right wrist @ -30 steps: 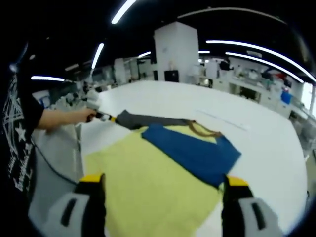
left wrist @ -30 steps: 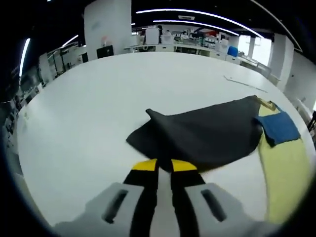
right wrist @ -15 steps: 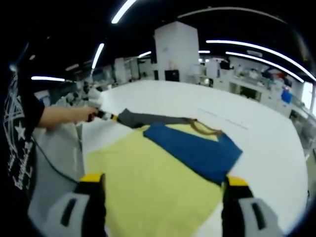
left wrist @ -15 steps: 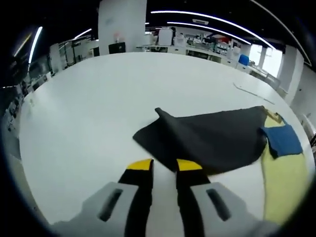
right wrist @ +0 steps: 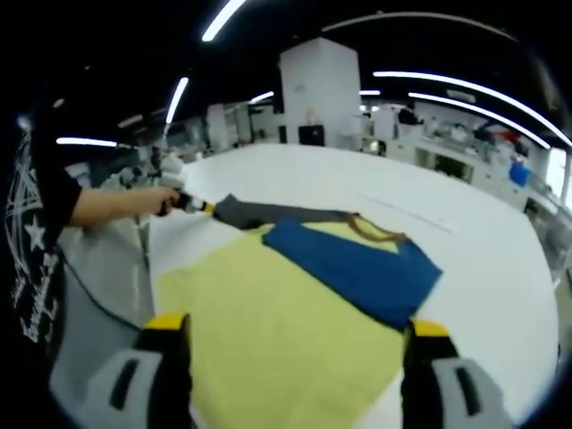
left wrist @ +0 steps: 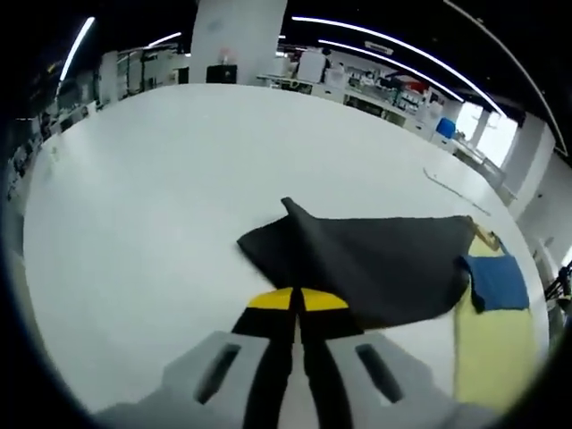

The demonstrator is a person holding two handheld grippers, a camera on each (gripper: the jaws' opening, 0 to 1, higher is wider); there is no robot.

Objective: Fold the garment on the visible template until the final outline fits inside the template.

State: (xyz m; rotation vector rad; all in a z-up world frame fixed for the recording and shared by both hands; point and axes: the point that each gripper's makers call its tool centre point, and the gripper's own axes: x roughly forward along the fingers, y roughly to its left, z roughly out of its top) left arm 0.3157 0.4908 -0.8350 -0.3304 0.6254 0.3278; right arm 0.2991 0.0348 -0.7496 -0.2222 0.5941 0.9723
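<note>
We find the table bearing the yellow template, with the garment lying half off it: a dark part beside it, a blue part on it. The left gripper is pinched shut at the dark hem; the right gripper hovers spread wide. We judge the step a fold-over; next, carry the hem onto the template

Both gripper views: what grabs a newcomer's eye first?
The dark garment sprawled on the white table, with the left gripper shut on its near edge. Then the yellow template spread between the open jaws of the right gripper, a blue fabric piece across its far corner.
</note>
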